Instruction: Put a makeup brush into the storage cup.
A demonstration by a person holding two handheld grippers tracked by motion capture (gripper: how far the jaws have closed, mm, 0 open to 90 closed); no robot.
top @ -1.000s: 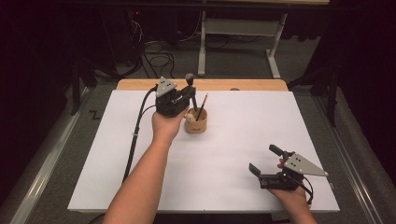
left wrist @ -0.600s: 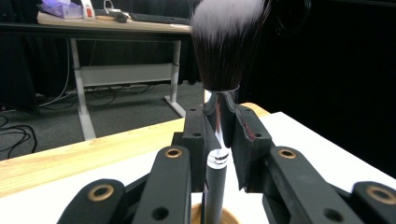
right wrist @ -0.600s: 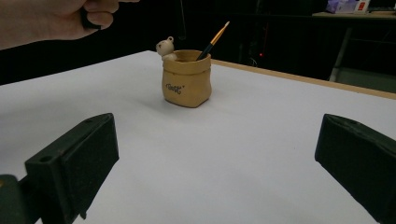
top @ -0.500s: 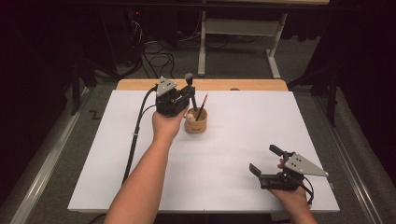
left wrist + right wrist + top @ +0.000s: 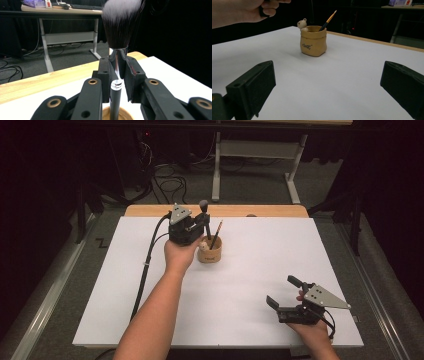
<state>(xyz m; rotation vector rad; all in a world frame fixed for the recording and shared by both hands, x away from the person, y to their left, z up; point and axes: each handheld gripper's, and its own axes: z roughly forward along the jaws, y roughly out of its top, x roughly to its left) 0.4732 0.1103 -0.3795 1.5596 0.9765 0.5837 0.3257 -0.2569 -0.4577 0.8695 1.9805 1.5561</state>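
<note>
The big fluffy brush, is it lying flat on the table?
No, the makeup brush stands upright, clamped by the left gripper over the little pot.

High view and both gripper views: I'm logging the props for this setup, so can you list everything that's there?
Makeup brush: one, black handle, silver ferrule, dark bristles with pale tips; upright, clamped in the left gripper, lower end in the cup.
Cup: one, tan, shaped like a little sack, with a small pale bear figure at its rim; far middle of the table.
Thin brush: one, dark handle with an orange end; leaning in the cup.
Table: one, white surface with a wooden strip along the far edge.
Left gripper: black, shut on the makeup brush, beside the cup.
Right gripper: black, open and holding nothing, near right corner.
</note>
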